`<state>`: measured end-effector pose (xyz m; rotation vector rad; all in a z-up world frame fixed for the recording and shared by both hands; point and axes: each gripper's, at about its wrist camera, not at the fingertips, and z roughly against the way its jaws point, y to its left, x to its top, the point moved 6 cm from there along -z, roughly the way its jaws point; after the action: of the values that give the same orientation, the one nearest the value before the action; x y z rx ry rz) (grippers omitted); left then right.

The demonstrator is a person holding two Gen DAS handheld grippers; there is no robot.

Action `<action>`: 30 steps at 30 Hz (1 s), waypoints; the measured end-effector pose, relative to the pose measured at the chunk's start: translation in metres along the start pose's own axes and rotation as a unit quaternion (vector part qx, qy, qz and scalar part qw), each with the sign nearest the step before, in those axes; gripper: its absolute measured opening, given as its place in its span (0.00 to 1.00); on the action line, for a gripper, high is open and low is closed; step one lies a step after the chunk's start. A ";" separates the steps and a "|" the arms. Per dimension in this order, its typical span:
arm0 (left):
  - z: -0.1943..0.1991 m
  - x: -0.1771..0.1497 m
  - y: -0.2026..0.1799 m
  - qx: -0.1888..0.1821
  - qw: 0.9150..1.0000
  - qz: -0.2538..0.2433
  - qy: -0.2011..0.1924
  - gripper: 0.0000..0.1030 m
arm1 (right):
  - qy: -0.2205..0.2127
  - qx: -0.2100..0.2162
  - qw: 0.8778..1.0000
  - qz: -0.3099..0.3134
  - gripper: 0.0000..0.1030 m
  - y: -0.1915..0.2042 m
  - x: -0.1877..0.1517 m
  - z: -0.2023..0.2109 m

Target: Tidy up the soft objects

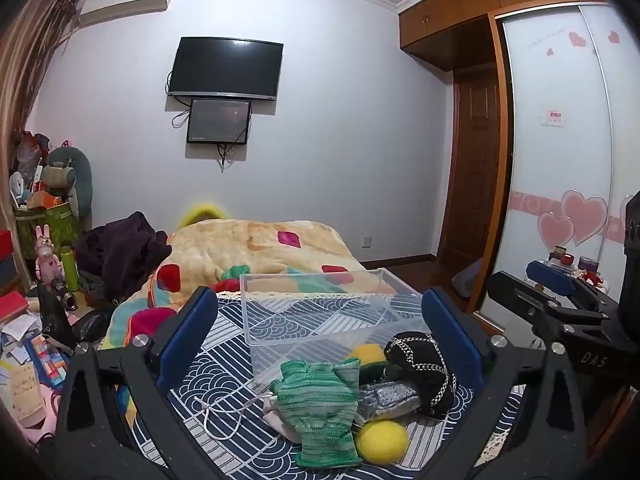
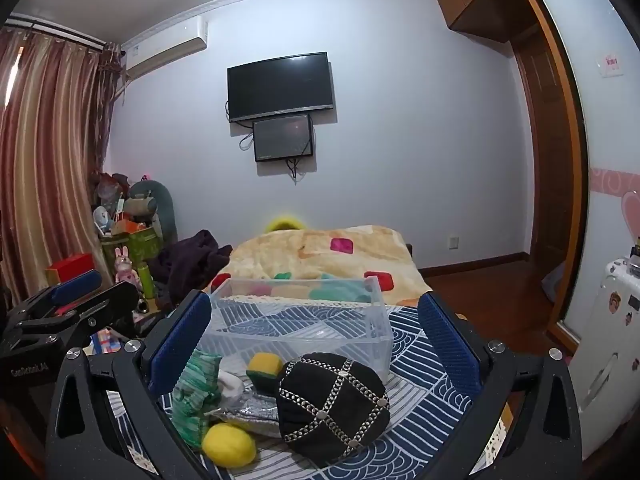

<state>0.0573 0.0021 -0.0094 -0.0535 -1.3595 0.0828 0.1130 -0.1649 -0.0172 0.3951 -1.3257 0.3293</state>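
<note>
A pile of soft things lies on the patterned blue bedsheet [image 1: 224,360] in front of a clear plastic box [image 1: 320,312]: a green knit glove [image 1: 320,404], a yellow ball [image 1: 380,442], a yellow-green sponge [image 1: 366,356], a grey cloth [image 1: 388,398] and a black studded cap [image 1: 424,364]. My left gripper [image 1: 316,328] is open above the pile, holding nothing. In the right wrist view the cap [image 2: 332,404], ball [image 2: 228,446], glove [image 2: 196,392], sponge [image 2: 264,366] and box [image 2: 300,320] show below my open, empty right gripper [image 2: 316,332].
A patchwork blanket [image 1: 256,248] covers the bed beyond the box. Dark clothes [image 1: 120,252] and clutter [image 1: 44,240] lie at the left. A wardrobe with sliding doors [image 1: 560,160] and a wooden door stand at the right. A white cord [image 1: 228,408] lies by the glove.
</note>
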 end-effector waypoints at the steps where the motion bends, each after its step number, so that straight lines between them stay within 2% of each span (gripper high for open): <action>1: 0.000 0.000 0.000 0.000 1.000 0.000 0.000 1.00 | 0.000 0.000 1.000 0.000 1.00 0.000 0.000 0.000; 30: 0.005 0.002 -0.001 0.005 1.000 -0.002 -0.007 1.00 | -0.008 0.005 1.000 0.001 1.00 0.002 0.001 0.002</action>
<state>0.0530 0.0011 -0.0063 -0.0421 -1.3734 0.0875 0.1104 -0.1645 -0.0157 0.4056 -1.3397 0.3342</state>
